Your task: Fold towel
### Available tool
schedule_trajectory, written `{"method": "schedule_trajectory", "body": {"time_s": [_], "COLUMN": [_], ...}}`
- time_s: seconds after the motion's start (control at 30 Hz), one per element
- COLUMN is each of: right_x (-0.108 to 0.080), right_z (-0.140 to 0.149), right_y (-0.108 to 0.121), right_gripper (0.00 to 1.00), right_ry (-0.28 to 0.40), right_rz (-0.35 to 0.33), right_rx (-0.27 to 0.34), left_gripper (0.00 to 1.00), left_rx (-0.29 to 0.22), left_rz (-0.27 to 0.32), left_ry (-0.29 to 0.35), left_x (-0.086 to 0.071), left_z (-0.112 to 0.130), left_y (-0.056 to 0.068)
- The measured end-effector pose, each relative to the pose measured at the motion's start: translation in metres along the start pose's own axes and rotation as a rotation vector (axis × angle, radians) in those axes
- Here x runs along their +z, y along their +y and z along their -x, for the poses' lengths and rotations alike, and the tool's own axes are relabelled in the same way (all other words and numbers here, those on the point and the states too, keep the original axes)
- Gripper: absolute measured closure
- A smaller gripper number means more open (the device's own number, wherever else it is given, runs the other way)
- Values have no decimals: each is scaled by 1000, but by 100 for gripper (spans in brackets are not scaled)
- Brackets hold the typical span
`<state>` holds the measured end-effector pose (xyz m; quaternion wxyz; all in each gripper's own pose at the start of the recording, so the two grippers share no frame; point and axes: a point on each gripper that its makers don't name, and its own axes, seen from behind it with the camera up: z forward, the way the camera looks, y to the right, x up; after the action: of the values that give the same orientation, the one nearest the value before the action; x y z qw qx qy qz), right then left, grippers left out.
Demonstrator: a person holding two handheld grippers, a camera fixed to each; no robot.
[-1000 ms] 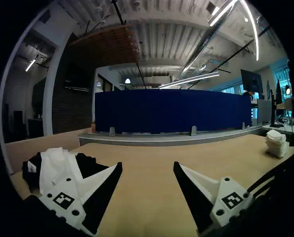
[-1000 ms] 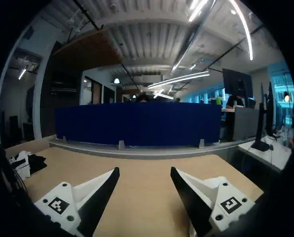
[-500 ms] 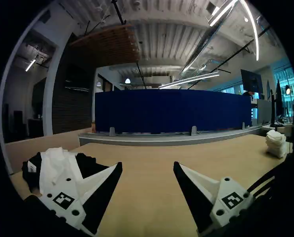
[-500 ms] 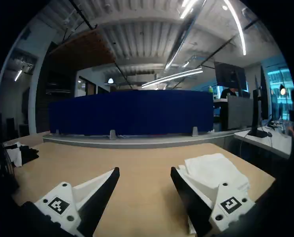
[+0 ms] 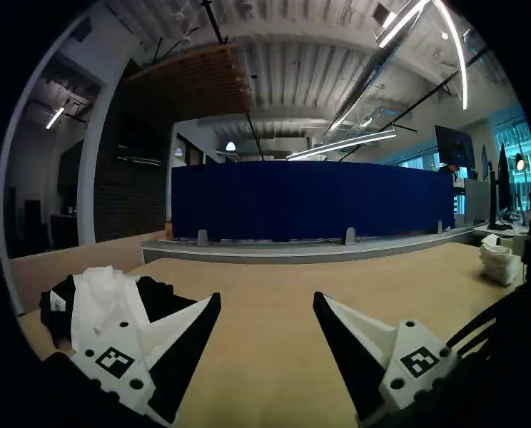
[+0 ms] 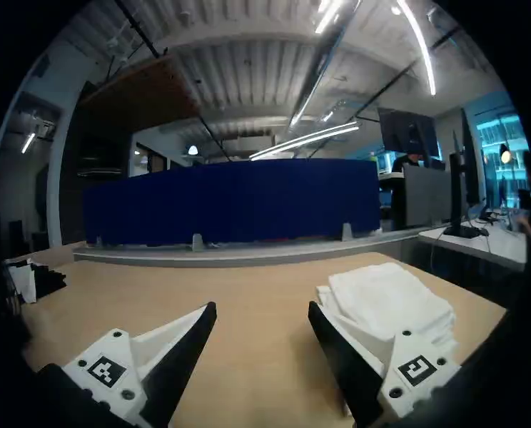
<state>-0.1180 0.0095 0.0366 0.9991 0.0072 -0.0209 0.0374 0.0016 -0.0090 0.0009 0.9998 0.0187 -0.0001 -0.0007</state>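
Observation:
My left gripper (image 5: 265, 299) is open over the bare wooden table (image 5: 265, 342), nothing between its fingers. A crumpled black and white cloth pile (image 5: 101, 289) lies just behind its left finger. A stack of folded white towels (image 5: 499, 258) sits far off at the right table edge. In the right gripper view, my right gripper (image 6: 261, 307) is also open and empty. The same folded white towel stack (image 6: 390, 299) lies close behind its right finger, near the table's right corner. The black and white cloth pile (image 6: 33, 279) shows small at the far left.
A long blue partition (image 5: 308, 200) on a grey rail closes off the table's far side. Desks with monitors (image 6: 454, 192) stand beyond the right edge of the table (image 6: 265, 285). Light wood stretches between the two cloth piles.
The right gripper has dipped and shifted, bringing the folded towel stack into view and closer behind its right finger. The left gripper has hardly moved. Both stay open.

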Motion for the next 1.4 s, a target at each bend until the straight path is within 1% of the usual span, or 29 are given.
{"method": "schedule_trajectory", "body": {"time_s": [0.17, 0.4, 1.4], "right_x": [-3, -8, -7], "right_z": [0, -1, 2], "right_y": [0, -8, -4], "right_gripper": [0, 0, 0], "right_ry": [15, 40, 48], "right_rz": [3, -9, -8], "right_rx": [-16, -62, -62], "left_gripper": [4, 4, 4], "left_rx": [0, 0, 0], "left_rz": [0, 0, 0], "left_ry": [0, 0, 0], "left_x": [0, 1, 1], "left_z": [0, 0, 0], "left_y": [0, 0, 0]}}
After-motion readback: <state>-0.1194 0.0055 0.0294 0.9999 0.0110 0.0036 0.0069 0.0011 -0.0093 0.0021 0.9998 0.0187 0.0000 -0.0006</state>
